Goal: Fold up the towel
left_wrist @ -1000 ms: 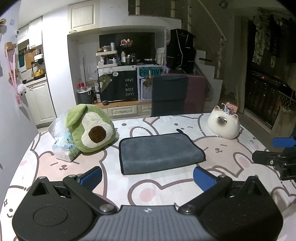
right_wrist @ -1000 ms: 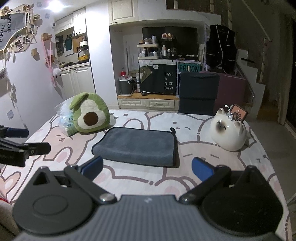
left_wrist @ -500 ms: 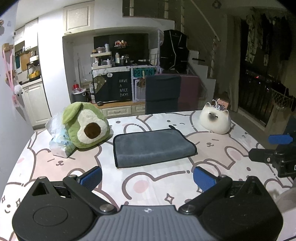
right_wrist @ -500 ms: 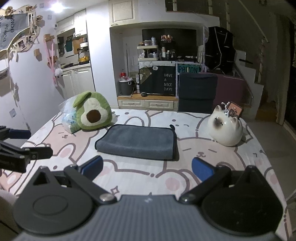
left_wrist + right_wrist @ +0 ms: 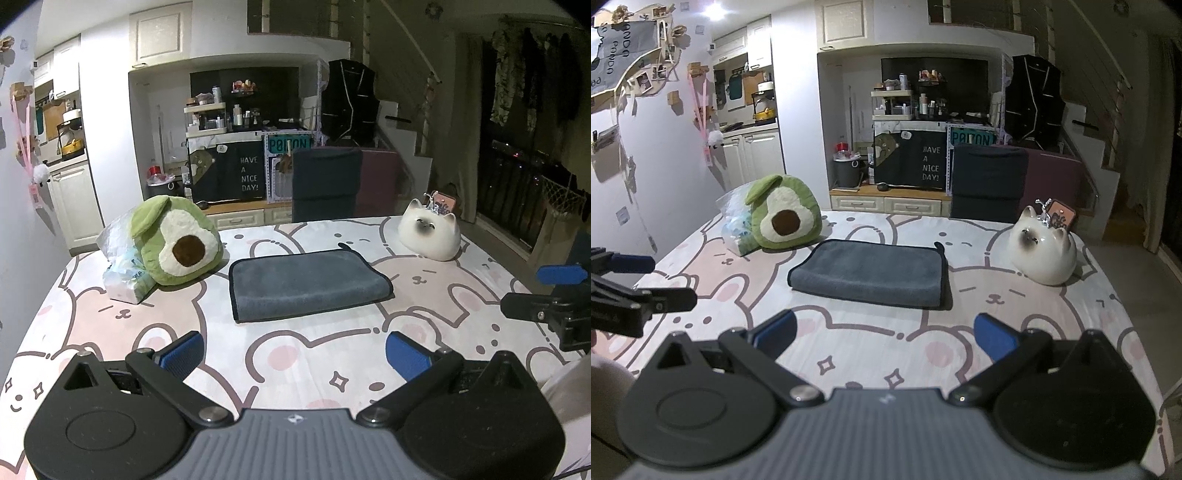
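Observation:
A grey towel (image 5: 306, 282) lies folded into a flat rectangle on the bunny-print table cover (image 5: 147, 332); it also shows in the right wrist view (image 5: 871, 273). My left gripper (image 5: 293, 352) is open and empty, held back from the towel's near edge. My right gripper (image 5: 884, 338) is open and empty, also well short of the towel. Each gripper shows at the side of the other's view: the right one (image 5: 546, 291) and the left one (image 5: 646, 280).
A green avocado plush (image 5: 173, 240) and a plastic bag (image 5: 122, 273) sit left of the towel. A white cat figure (image 5: 430, 236) sits to its right. A dark chair (image 5: 325, 188) stands behind the table.
Both grippers have drawn back from the towel toward the near edge of the table and risen a little. The towel has not moved.

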Tool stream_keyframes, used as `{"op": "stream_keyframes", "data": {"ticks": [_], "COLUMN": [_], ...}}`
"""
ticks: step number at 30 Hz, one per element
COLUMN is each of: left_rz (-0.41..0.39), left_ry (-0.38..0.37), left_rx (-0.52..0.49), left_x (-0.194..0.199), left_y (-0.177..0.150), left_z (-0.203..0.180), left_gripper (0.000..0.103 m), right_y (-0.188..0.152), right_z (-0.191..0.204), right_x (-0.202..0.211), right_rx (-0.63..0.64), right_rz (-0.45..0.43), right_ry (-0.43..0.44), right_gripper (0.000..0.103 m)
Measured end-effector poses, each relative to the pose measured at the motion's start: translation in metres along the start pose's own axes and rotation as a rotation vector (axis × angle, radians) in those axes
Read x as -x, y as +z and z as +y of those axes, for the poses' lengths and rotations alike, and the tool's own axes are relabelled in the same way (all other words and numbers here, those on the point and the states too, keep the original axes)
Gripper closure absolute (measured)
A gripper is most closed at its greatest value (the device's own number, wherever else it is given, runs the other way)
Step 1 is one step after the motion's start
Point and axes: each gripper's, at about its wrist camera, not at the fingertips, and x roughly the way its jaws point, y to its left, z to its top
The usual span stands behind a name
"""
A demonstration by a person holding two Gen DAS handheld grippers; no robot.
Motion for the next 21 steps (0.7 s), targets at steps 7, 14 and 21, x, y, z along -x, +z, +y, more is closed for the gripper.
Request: {"op": "stream_keyframes", "data": {"ticks": [7,14,21], "left_rz": [-0.008,-0.005,-0.003], "left_ry": [0.004,0.002,0.004], "left_rx": [-0.009,0.0,0.006], "left_x": [0.0045,0.0045,0.0045], "left_y": [-0.0038,-0.006,-0.0065], "left_z": [-0.0026,-0.001,0.0005], "left_gripper": [0.0,0.0,0.0], "right_y": [-0.0068,-0.0087,-0.0085], "right_z": [0.0035,0.0026,0.0015], "right_x": [0.0048,0.004,0.0034], "right_rx": [0.014,0.012,0.002], "right_rz": [-0.005,0.0,0.001], "right_ry": [-0.001,0.0,0.006], "right_gripper": [0.0,0.0,0.0]}}
